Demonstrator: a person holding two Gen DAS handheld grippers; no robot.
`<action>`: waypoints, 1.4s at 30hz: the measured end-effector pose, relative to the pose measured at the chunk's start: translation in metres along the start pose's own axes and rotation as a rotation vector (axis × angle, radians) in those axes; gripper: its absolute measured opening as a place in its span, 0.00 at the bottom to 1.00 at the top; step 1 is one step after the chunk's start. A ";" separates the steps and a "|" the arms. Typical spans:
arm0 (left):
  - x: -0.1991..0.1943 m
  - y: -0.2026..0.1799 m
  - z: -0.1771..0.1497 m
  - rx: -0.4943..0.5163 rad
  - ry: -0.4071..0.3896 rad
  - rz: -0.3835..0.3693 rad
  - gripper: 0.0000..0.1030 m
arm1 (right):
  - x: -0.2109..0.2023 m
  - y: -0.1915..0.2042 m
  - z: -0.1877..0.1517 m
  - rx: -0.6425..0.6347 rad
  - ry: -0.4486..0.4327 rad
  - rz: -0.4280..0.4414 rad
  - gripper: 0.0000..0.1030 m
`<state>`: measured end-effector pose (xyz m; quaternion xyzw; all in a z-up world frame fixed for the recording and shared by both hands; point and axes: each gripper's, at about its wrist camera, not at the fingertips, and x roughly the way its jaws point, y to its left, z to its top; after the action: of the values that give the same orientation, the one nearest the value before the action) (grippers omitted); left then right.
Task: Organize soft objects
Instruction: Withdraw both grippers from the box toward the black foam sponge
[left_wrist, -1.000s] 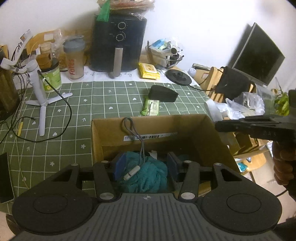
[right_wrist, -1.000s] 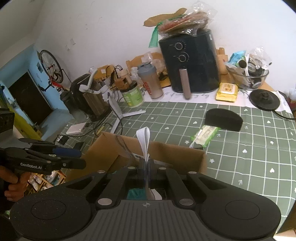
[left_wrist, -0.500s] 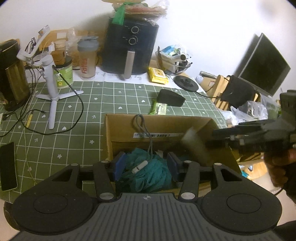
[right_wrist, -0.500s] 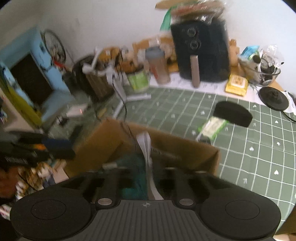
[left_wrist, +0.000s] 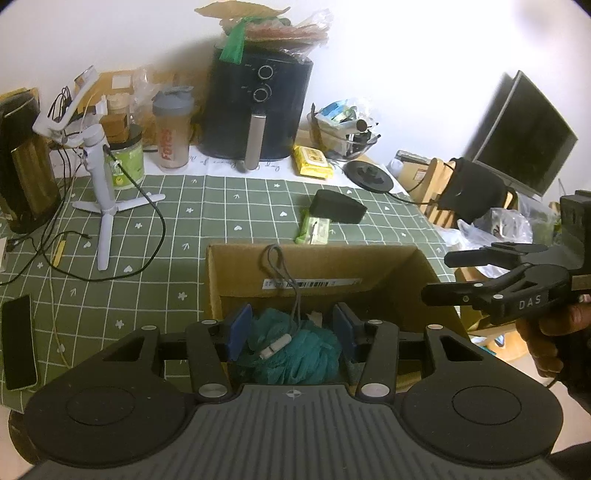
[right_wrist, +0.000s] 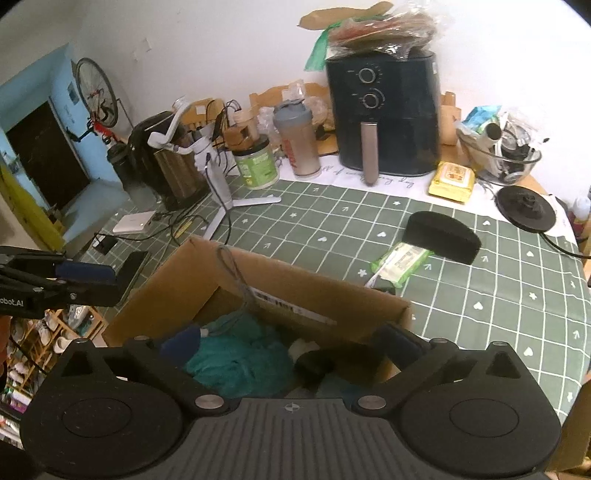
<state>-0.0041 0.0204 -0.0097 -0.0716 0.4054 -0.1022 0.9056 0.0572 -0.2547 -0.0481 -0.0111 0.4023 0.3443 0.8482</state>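
Since the teal bath pouf (left_wrist: 295, 350) already sits inside the cardboard box (left_wrist: 369, 260), cord over the far wall, that item looks done. Left gripper (left_wrist: 291, 328) hangs over it, pads spread, not squeezing. Right gripper (right_wrist: 291, 347) wide apart, empty. Possibly left: the wipes pack (right_wrist: 400, 264) and black pouch (right_wrist: 441, 236) beyond the box. Green tablecloth (right_wrist: 498, 306) there leaves open room; left side has cables.
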 end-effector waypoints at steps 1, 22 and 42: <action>0.000 -0.001 0.001 0.004 -0.001 0.000 0.47 | -0.001 -0.002 0.000 0.003 0.000 -0.004 1.00; 0.014 -0.016 0.026 0.079 -0.007 0.004 0.47 | -0.018 -0.050 -0.010 0.107 -0.017 -0.070 1.00; 0.036 -0.005 0.053 0.117 -0.005 -0.018 0.47 | -0.006 -0.079 -0.003 0.149 -0.062 -0.226 1.00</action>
<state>0.0579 0.0097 0.0007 -0.0226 0.3960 -0.1338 0.9081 0.0992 -0.3193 -0.0668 0.0175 0.3965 0.2160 0.8921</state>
